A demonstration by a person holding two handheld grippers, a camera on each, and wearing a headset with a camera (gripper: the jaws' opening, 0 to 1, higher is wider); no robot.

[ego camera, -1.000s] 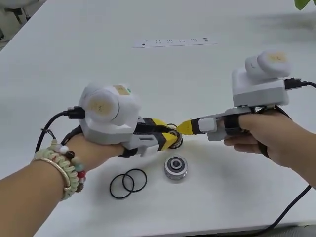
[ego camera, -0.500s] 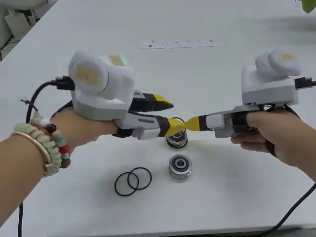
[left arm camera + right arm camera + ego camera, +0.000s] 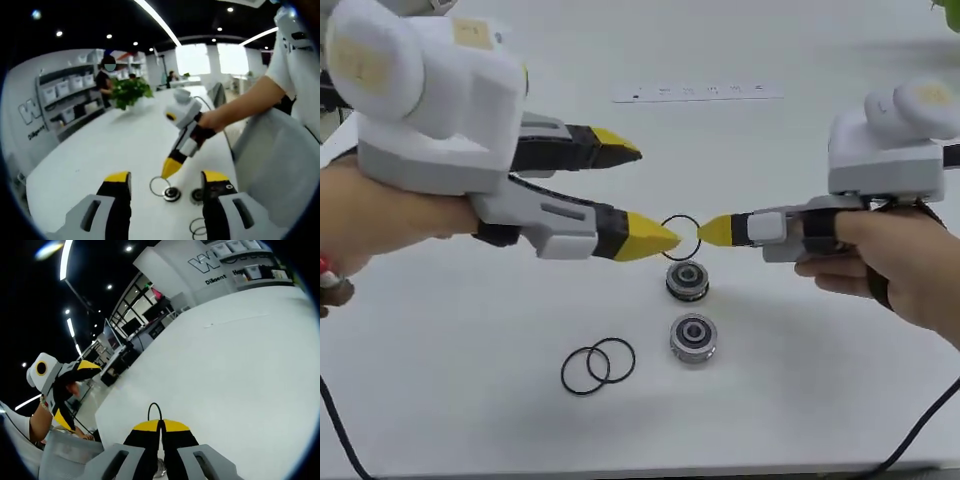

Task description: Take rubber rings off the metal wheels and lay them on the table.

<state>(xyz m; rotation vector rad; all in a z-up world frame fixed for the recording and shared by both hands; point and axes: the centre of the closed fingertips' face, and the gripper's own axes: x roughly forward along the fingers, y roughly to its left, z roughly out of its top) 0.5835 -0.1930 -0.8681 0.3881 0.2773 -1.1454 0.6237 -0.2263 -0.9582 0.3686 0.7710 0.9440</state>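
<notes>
Two black rubber rings (image 3: 598, 365) lie near the metal wheels (image 3: 693, 337). Right claw (image 3: 705, 232) pinches a third ring (image 3: 681, 238); open left claw (image 3: 657, 196) has risen.

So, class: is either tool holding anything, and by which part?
The right tool pinches a black rubber ring by one edge, between its yellow tips. The left tool is open, holding nothing.
</notes>
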